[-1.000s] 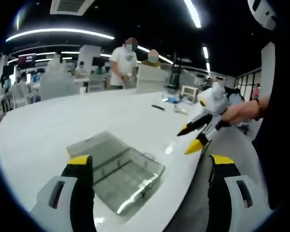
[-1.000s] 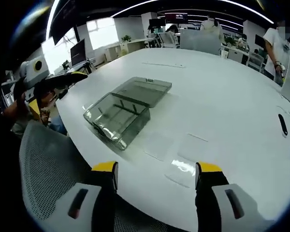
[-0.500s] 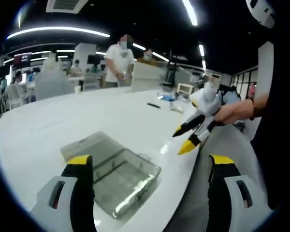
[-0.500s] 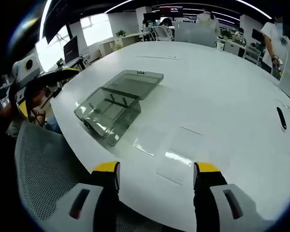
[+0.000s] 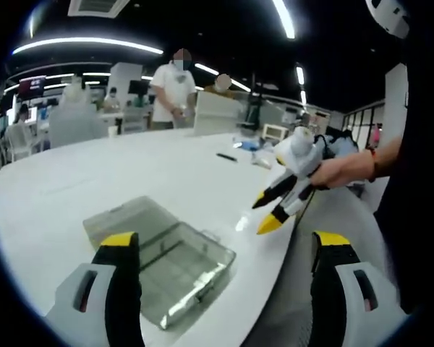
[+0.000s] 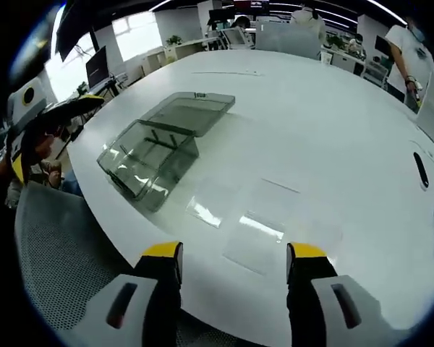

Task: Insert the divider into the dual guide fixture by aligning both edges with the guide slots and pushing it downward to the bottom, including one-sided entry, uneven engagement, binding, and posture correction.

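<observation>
From my right gripper (image 6: 233, 254), jaws apart and holding nothing, I see the open smoky fixture box (image 6: 159, 148) near the white table's (image 6: 333, 137) near-left edge, with clear divider sheets (image 6: 254, 225) flat beside it.

A dark ceiling with strip lights (image 5: 87, 45) spans an open office of white desks (image 6: 202, 66).

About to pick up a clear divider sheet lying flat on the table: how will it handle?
The sheets look thin and flat on the table, so probably light and hard to get a claw under. Their glossy glare suggests slipperiness; likely somewhat bendy.
</observation>
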The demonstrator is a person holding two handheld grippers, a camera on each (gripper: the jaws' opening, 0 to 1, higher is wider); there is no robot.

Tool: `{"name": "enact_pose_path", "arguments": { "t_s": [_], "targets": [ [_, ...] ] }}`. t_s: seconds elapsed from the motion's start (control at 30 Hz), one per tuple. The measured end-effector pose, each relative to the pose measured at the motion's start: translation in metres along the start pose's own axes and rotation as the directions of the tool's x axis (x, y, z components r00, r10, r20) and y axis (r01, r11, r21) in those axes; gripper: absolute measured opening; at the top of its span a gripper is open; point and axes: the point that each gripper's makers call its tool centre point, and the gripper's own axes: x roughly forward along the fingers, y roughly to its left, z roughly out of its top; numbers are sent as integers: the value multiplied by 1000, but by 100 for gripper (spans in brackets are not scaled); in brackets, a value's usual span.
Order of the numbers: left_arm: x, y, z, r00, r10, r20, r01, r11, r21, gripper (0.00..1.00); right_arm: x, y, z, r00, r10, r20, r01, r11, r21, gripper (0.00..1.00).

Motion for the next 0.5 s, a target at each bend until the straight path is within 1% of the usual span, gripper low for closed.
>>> {"name": "enact_pose_path", "arguments": {
  "t_s": [0.17, 0.27, 0.5],
  "targets": [
    [1, -2, -2, 1000, 0, -3, 0, 1000, -5, 97, 3, -2, -1, 1000, -6, -13, 6, 1000, -8, 55],
    [0, -3, -3, 1000, 0, -2, 0, 1000, -9, 97, 6, -4, -5, 999, -11, -32, 11, 1000, 5, 53],
    [2, -4, -1, 1000, 0, 4, 0, 1000, -16, 97, 8, -6, -4, 999, -17, -42, 17, 1000, 15, 51]
  ]
}}
